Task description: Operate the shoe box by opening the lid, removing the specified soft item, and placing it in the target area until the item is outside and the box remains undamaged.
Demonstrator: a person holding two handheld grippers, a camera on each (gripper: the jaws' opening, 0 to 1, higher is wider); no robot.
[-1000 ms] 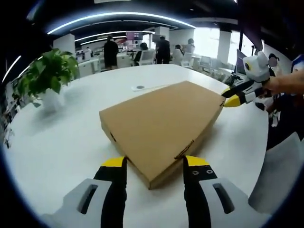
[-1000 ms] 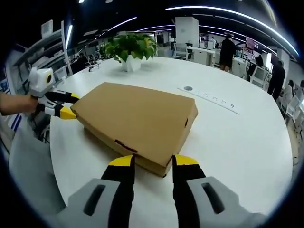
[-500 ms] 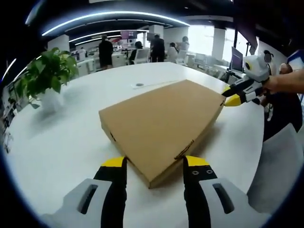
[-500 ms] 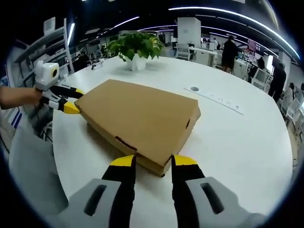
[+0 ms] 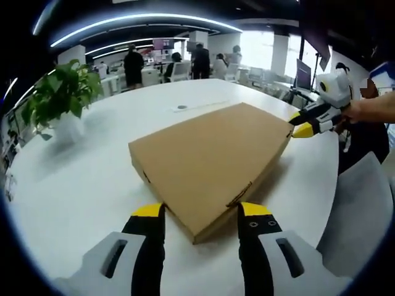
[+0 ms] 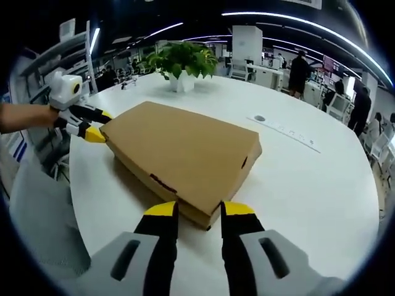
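I see the closed shoe box (image 5: pixel 210 163) lying flat on the white surface (image 5: pixel 80 185), lid down. My left tool (image 5: pixel 200 213) has its jaws spread, one on each side of the box's near corner. My right tool (image 6: pixel 193 211) brackets the opposite corner in the same way, jaws apart. A potted plant (image 6: pixel 182 61) stands well behind the box.

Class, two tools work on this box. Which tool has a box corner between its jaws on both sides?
Both do: the left tool and the right tool each straddle an opposite corner of the closed box.
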